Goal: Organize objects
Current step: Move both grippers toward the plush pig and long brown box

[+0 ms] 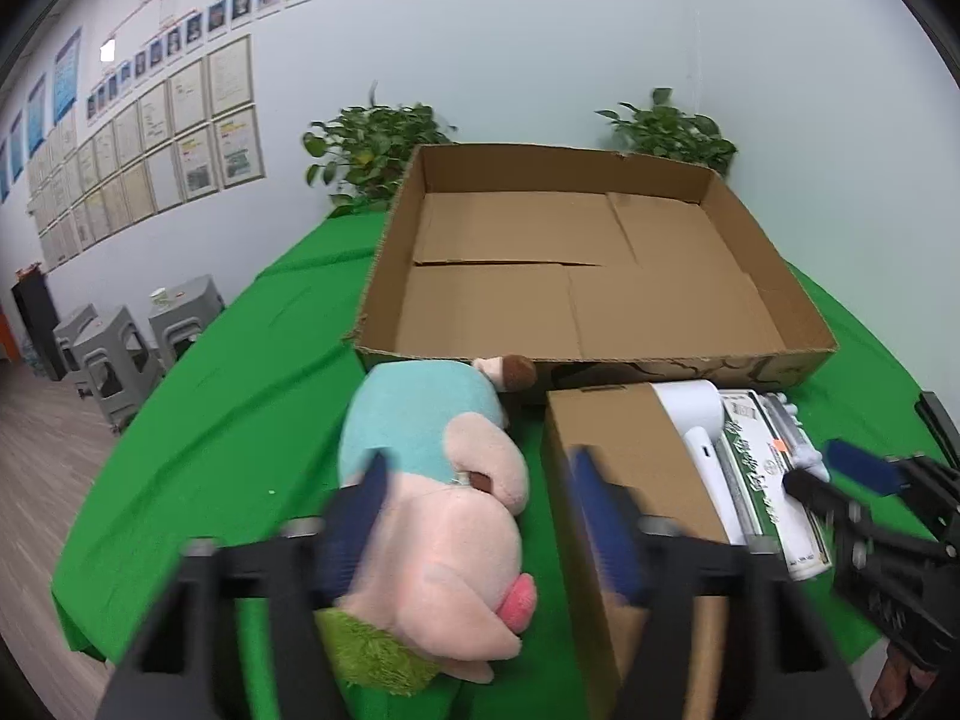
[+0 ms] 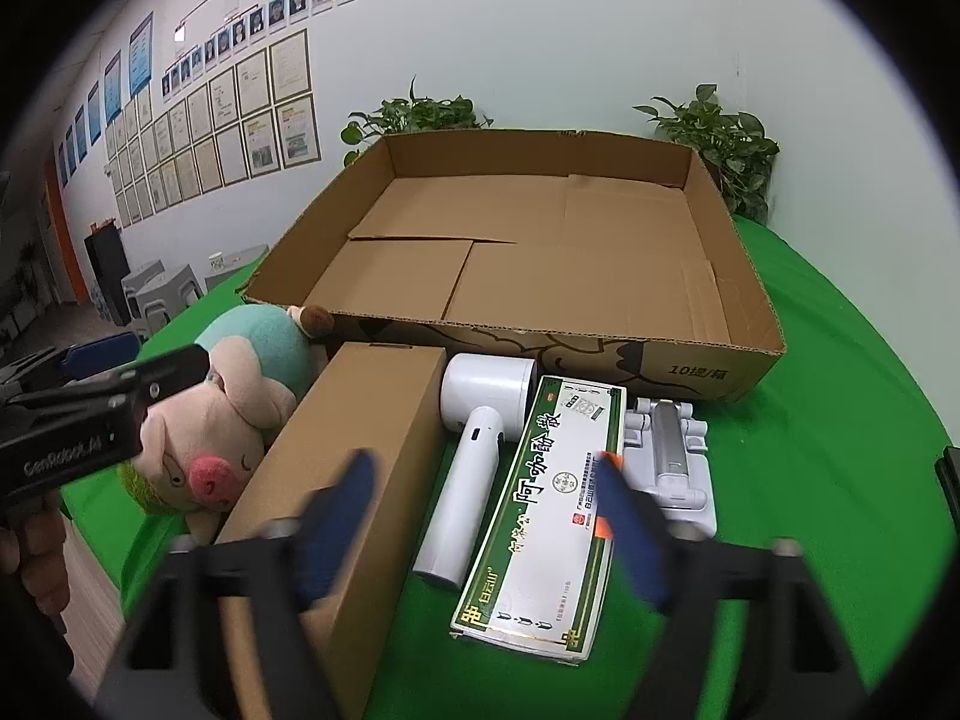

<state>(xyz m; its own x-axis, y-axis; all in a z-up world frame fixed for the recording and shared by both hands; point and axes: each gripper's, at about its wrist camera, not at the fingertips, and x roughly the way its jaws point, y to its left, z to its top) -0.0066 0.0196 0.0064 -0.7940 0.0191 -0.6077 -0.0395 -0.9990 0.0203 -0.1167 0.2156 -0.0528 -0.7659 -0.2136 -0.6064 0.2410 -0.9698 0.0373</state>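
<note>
Left wrist view: left tool (image 1: 480,516) is hanging wide open w/ its blue pads straddling the plush toy (image 1: 438,492), which is lying on the green counter (image 1: 198,420) just in front of the big open cardboard tray (image 1: 576,276). Toy is looking soft, light and squashy, so pinching across the pink head or teal body should be holding fine; fuzzy fabric is giving grip. Brown carton (image 1: 624,480) is lying just beside it, stiff, flat-sided, prob. light.

Right wrist view: right tool (image 2: 492,510) is also gaping wide, holding nothing, above the hair dryer (image 2: 474,456) and the green-and-white box (image 2: 540,510). Dryer is smooth white plastic, rounded, likely slippery; the handle is looking like the best spot. Box is glossy card, crushable, best taken across its narrow width. White folding stand (image 2: 672,456) is sitting at the box's right, rigid w/ a metal bar. Tray is sitting behind all of them.
</note>
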